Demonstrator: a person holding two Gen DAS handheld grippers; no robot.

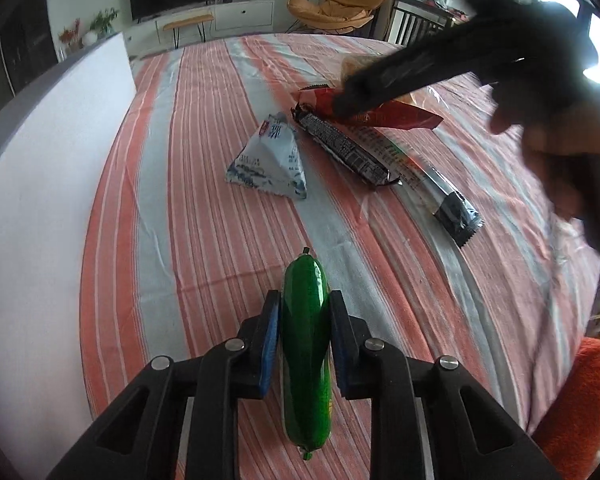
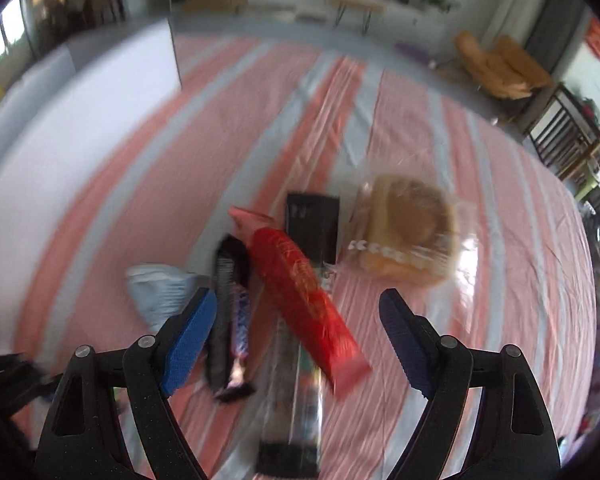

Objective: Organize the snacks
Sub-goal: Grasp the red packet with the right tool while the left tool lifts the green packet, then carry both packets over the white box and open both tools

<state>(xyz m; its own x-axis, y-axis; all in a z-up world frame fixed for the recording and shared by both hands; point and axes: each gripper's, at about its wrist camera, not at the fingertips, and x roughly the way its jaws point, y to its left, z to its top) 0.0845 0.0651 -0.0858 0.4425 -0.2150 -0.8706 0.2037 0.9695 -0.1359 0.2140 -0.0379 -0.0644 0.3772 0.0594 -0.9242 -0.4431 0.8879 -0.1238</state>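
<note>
Left wrist view, going left to right: white board [image 1: 52,168] at frame left, striped tabletop [image 1: 204,128] thru the middle. Lower centre, the left hand-held gripper [image 1: 305,340] is clamped on a green sausage-shaped snack [image 1: 305,344], blue pads pressing both sides, the snack's tip poking out past them toward frame top. Mid-frame lies a white-blue triangular pack [image 1: 270,160], then a long dark bar [image 1: 346,148], w/ a clear-wrapped stick [image 1: 428,182] just right of it. Upper right, blurred, the right hand-held gripper [image 1: 348,100] sits over a red packet [image 1: 384,114].

Right wrist view is motion-blurred. The right hand-held gripper [image 2: 296,316] is partly open, nothing b/w the pads; jaws look empty. The red packet [image 2: 304,296] lies diagonally b/w the fingers in the frame, resting across the dark bar [image 2: 230,312] and the clear-wrapped stick [image 2: 300,384]. Triangular pack [image 2: 160,292] at left, bagged bread [image 2: 410,232] at right.

Step in hand, I'd judge: picking the red packet. To do it well: slow down, settle first, square the pads across the packet's narrow width near mid-length, not the crimped end. Come down enough to catch only the red one, since it overlaps the others. Keep the left grip steady so the green snack doesn't slip.
</note>
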